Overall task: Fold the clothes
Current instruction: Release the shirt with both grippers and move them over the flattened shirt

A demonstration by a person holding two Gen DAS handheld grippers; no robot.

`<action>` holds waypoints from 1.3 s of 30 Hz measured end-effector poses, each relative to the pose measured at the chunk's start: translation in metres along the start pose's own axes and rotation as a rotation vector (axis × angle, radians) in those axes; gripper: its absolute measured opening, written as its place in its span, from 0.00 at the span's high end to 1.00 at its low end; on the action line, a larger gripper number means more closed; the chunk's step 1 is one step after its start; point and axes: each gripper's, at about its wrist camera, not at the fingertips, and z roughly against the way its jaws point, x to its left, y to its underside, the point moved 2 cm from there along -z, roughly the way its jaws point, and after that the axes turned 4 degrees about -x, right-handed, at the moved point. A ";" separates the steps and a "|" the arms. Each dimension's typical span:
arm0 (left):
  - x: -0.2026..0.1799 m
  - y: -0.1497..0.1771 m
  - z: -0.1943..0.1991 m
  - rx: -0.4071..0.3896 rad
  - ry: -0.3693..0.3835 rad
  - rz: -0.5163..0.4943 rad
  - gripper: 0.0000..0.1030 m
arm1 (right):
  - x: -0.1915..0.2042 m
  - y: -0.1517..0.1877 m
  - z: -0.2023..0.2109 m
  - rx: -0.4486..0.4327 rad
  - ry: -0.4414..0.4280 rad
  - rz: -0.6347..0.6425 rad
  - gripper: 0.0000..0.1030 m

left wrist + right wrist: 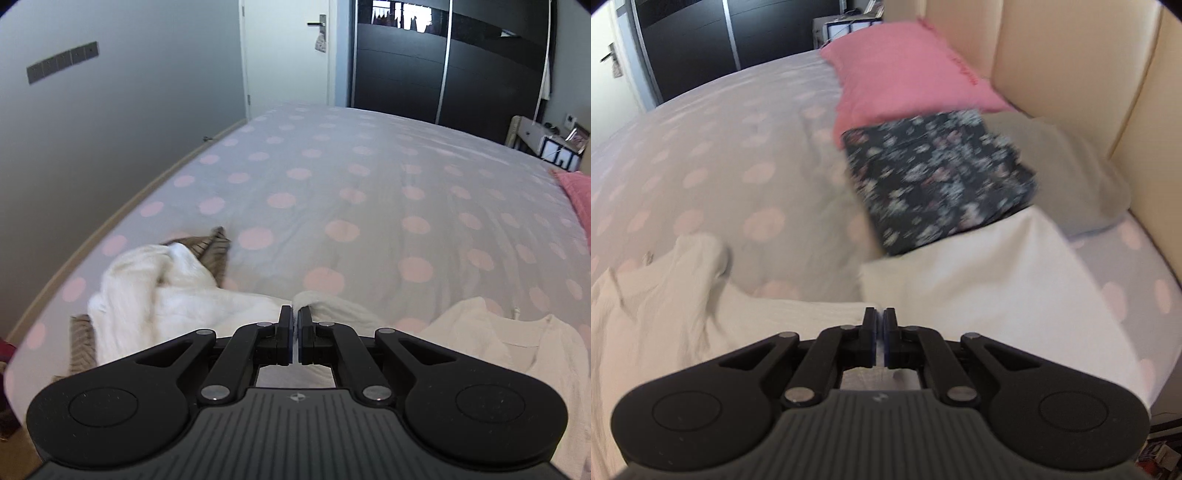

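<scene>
Bedroom light falls on a wide bed [369, 192] with a grey, pink-dotted cover, a white door and dark wardrobe behind it. In the left wrist view, the left gripper [296, 314] has its jaws drawn nearly together, and a strip of white cloth [332, 306] rises right at their tips; it looks pinched there, probably so an edge can be lifted and carried over. At ten o'clock from it lies a rumpled white garment [162, 291] heaped over a brown striped piece [216, 245], a pile seemingly waiting for folding. At three o'clock a cream blouse [517, 339] lies spread loose. In the right wrist view, the right gripper [881, 317] is likewise nearly closed over white fabric, though whether it holds any I cannot tell. At one o'clock, a dark floral garment [938, 177] sits folded square against a pink pillow [908, 70], with a flat white folded piece [990, 273] just before it, apparently the finished stack kept clear of the working space.
</scene>
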 end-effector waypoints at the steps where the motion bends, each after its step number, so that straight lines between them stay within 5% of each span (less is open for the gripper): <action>1: 0.006 -0.001 -0.002 0.009 -0.023 -0.006 1.00 | -0.006 -0.006 0.000 -0.007 0.017 -0.007 0.97; 9: 0.072 0.026 -0.043 0.136 -0.192 0.006 1.00 | -0.061 -0.006 -0.026 0.024 0.149 -0.114 0.97; 17: 0.103 0.056 -0.072 0.199 -0.253 0.025 1.00 | -0.094 -0.004 -0.034 0.025 0.203 -0.192 0.97; 28: 0.075 0.037 -0.066 0.140 -0.114 -0.035 0.90 | -0.063 -0.020 -0.026 -0.040 0.190 -0.080 0.91; 32: 0.043 0.017 -0.061 0.087 -0.052 -0.085 0.87 | -0.033 -0.033 -0.020 -0.083 0.134 -0.014 0.80; 39: -0.046 0.007 -0.080 0.092 0.132 -0.228 0.85 | 0.040 -0.039 -0.048 -0.085 0.032 0.120 0.79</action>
